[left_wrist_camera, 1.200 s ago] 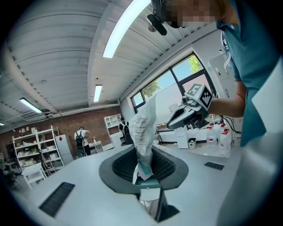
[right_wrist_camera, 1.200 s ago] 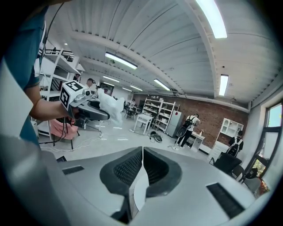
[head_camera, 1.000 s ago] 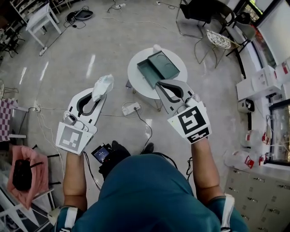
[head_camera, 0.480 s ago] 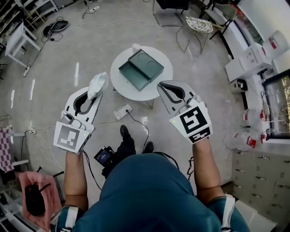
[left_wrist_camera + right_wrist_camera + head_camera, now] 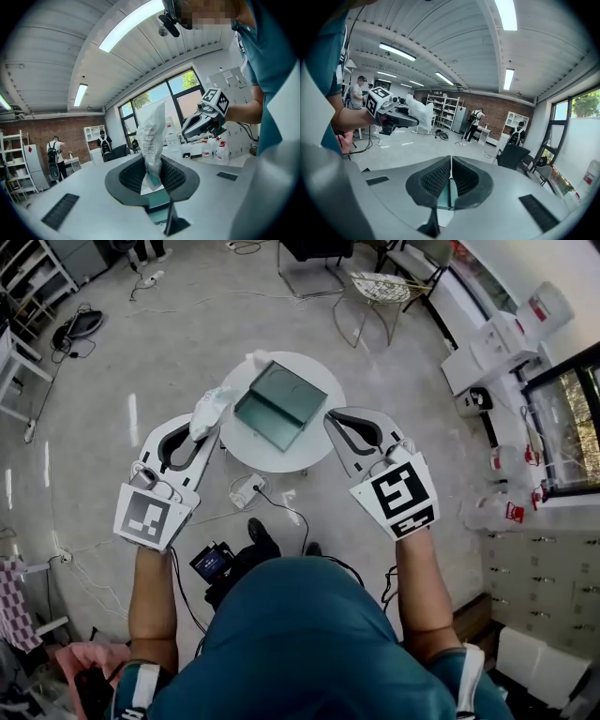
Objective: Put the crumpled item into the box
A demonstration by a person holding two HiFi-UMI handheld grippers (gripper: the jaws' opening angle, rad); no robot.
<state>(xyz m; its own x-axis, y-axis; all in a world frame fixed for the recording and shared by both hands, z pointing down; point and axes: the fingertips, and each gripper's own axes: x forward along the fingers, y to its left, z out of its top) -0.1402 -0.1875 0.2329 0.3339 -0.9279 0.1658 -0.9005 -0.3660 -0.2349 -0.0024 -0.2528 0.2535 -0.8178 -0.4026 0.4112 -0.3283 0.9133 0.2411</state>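
Standing at a round white table (image 5: 267, 459), a person in a teal shirt (image 5: 309, 643) holds a two-jaw tool in each hand. The left gripper (image 5: 204, 430) pinches a crumpled white plastic wrapper (image 5: 208, 411) between its ribbed black pads, and most of the wrapper sticks up past the jaws. It is held in the air over the table's left rim, just beside the dark green rectangular box (image 5: 279, 407) and not inside it. The box lies open in two shallow halves on the middle of the table. The right gripper (image 5: 330, 420) hovers over the table's right rim with its jaws pressed together and nothing between them.

A small white lump (image 5: 257, 358) sits on the table's far edge, close to the far corner of the box. On the grey floor at the table's near side lies a white power strip (image 5: 246, 491) with its cable. A wire-mesh chair (image 5: 379, 285) stands beyond the table to the right. In the right gripper view, well away from the table, people with backpacks (image 5: 477, 116) stand before a red brick wall (image 5: 499, 110).
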